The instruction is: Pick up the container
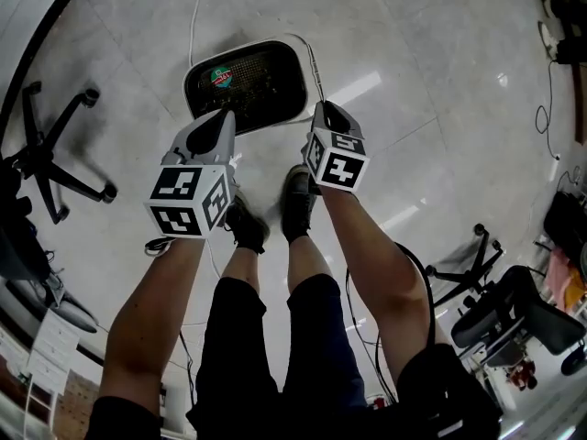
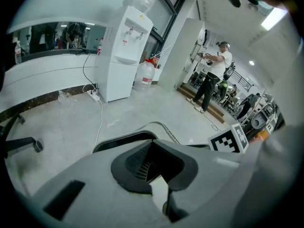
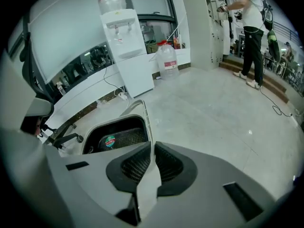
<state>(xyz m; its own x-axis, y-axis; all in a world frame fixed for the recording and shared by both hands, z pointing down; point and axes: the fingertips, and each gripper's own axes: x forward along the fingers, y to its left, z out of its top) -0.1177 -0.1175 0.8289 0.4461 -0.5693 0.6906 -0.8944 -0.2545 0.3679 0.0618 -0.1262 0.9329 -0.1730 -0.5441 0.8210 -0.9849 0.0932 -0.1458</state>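
Note:
The container (image 1: 266, 81) is a black mesh basket with a white rim, lying on the pale floor just ahead of my feet. A round red and green item (image 1: 221, 77) sits inside at its left end. My left gripper (image 1: 225, 115) hovers above the basket's near left edge, jaws shut on nothing. My right gripper (image 1: 323, 108) hangs beside the basket's near right corner, also shut and empty. In the left gripper view the basket's rim (image 2: 124, 137) shows just beyond the shut jaws (image 2: 154, 145). In the right gripper view the basket (image 3: 121, 136) lies left of and beyond the jaws (image 3: 153, 146).
My shoes (image 1: 246, 225) stand right behind the basket. A chair base (image 1: 57, 154) is at the left, and more chairs (image 1: 514, 310) at the right. A cable (image 1: 194, 16) runs from the basket to a water dispenser (image 2: 124, 51). Farther off, a person (image 3: 249, 32) stands.

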